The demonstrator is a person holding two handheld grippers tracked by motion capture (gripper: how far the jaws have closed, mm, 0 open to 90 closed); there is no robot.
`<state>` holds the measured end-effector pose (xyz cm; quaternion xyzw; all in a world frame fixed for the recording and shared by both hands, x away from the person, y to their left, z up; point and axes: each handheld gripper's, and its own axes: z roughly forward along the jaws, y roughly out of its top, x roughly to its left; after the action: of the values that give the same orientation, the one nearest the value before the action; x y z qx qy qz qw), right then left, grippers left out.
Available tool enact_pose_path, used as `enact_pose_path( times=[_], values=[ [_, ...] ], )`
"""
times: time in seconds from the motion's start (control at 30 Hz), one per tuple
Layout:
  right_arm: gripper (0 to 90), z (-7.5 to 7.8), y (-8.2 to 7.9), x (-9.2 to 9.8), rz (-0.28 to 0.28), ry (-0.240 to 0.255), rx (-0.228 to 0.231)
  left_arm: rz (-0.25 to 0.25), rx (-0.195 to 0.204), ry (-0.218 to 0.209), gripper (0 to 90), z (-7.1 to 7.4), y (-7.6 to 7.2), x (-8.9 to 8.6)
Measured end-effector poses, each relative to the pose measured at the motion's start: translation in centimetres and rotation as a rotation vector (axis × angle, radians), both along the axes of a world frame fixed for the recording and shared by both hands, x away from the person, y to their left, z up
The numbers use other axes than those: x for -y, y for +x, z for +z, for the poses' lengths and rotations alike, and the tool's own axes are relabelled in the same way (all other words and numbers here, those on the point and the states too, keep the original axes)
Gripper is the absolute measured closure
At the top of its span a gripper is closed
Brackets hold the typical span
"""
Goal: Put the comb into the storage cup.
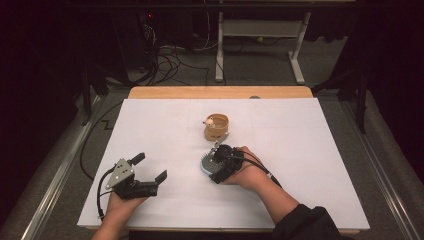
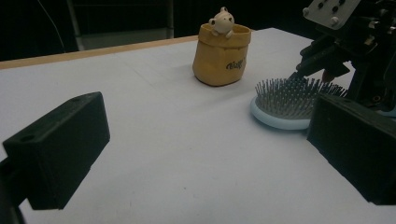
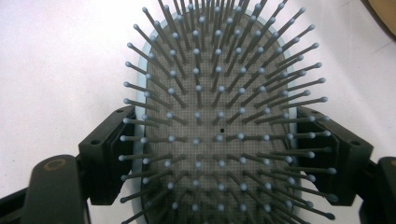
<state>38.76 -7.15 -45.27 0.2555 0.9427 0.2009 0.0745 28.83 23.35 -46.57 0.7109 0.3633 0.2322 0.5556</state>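
A pale-blue oval hairbrush [image 1: 206, 164] with grey bristles lies bristles-up on the white table sheet [image 1: 310, 150], just in front of a small yellow pouch [image 1: 216, 127]. My right gripper [image 1: 218, 163] comes over it from the right. In the right gripper view the hairbrush [image 3: 215, 70] sits between the jaws of the right gripper [image 3: 217, 149], whose pads rest against its rim on both sides. My left gripper [image 1: 150, 168] rests on the sheet at the front left, open with nothing between its fingers. In the left gripper view the left gripper [image 2: 208, 121] faces the hairbrush [image 2: 285, 100] and the right gripper [image 2: 345, 37].
The yellow pouch [image 2: 220, 53] stands upright with a small cream bear figure [image 2: 222, 21] on its rim. A wooden table edge [image 1: 220, 92] runs along the back. Beyond it are cables [image 1: 170, 60] and a white desk frame [image 1: 260, 40] on the floor.
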Motion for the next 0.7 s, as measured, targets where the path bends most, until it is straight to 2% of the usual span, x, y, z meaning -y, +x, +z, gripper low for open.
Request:
enact_pose_path(
  times=[0.4,0.6,0.7],
  values=[
    [20.7,0.9,-0.3,0.8,-0.013,-0.008,0.01,-0.001,0.001,-0.001,0.0,0.0,0.0,0.0],
    [20.7,1.9,-0.4,2.4,-0.038,-0.018,0.017,-0.004,0.0,0.005,0.0,0.0,0.0,0.0],
    [20.7,2.4,-0.5,3.8,-0.057,-0.033,0.025,-0.001,-0.005,-0.001,0.0,0.0,0.0,0.0]
  ],
)
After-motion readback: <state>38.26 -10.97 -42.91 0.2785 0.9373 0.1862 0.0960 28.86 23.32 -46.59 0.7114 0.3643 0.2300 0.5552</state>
